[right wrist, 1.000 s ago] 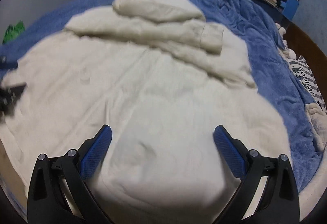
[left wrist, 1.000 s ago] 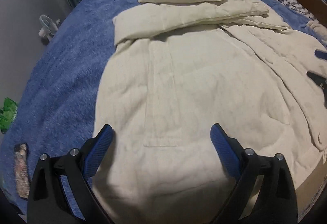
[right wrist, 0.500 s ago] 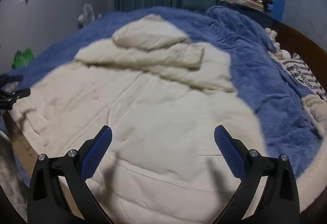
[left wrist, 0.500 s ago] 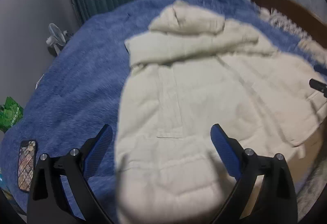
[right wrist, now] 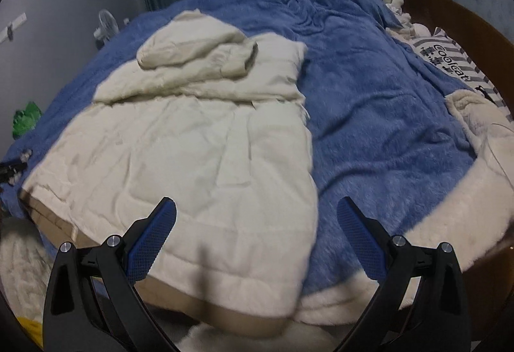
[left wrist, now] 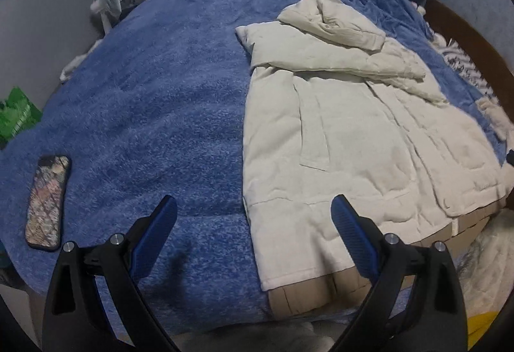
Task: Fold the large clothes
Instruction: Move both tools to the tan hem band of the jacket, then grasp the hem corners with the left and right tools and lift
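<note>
Blue blanket [left wrist: 154, 101] under cream coat [left wrist: 347, 139], left gripper [left wrist: 253, 223] and right gripper [right wrist: 257, 223] spread wide, empty

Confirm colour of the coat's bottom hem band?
Tan, darker than the cream coat; hem band shows best in the right wrist view.

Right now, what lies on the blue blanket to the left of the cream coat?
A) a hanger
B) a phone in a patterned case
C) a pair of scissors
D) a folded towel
B: the left wrist view shows a phone lying flat on the blue blanket, well apart from the cream coat.
</note>
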Motion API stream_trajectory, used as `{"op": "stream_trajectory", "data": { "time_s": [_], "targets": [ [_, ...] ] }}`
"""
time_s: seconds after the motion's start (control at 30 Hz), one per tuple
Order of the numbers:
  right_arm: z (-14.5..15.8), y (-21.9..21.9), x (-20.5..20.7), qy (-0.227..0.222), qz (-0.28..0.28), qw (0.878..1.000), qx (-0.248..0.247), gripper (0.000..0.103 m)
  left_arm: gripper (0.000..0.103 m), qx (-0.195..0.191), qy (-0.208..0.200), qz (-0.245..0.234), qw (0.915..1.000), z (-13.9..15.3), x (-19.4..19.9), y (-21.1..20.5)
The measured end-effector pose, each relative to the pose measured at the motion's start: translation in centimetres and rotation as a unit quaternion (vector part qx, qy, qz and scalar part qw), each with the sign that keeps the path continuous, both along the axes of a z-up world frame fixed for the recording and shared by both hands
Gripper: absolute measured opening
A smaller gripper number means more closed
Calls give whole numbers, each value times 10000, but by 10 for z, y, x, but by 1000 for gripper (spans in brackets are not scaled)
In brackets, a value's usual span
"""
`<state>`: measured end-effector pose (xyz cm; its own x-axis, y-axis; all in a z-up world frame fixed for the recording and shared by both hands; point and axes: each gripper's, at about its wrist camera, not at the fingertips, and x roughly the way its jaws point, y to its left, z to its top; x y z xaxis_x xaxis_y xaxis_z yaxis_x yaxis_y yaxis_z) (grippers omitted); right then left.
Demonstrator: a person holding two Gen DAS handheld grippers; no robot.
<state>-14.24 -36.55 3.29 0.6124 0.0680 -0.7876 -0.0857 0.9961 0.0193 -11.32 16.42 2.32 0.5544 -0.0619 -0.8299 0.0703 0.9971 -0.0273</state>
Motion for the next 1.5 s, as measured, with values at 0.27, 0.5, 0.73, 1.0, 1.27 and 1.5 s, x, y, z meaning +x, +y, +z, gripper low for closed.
{"op": "stream_trajectory", "data": {
  "time_s": [0.27,0.5,0.73,1.0,1.27,1.5],
  "targets": [
    [-4,-13,-4,204,-22,9998,32,96,92,331,137,-224,9991,1,5,-11],
    [-8,-17,-7,339,132,9992,158,90,86,-733,939,-471,9918,-15,3,10],
    [-27,-28,-3,726,99,9967,341,58,56,-1002,1388,-712,9827,-39,4,3],
    [-38,-33,-1,1090,84,9925,547,58,56,-1245,1660,-794,9750,-55,14,-1],
    [-50,-30,7,1402,231,9851,968,57,56,-1641,1812,-933,9652,-64,27,-1],
    [-49,-26,7,1467,336,9823,1118,54,56,-1816,1828,-1028,9607,-68,36,-12]
  ]
}}
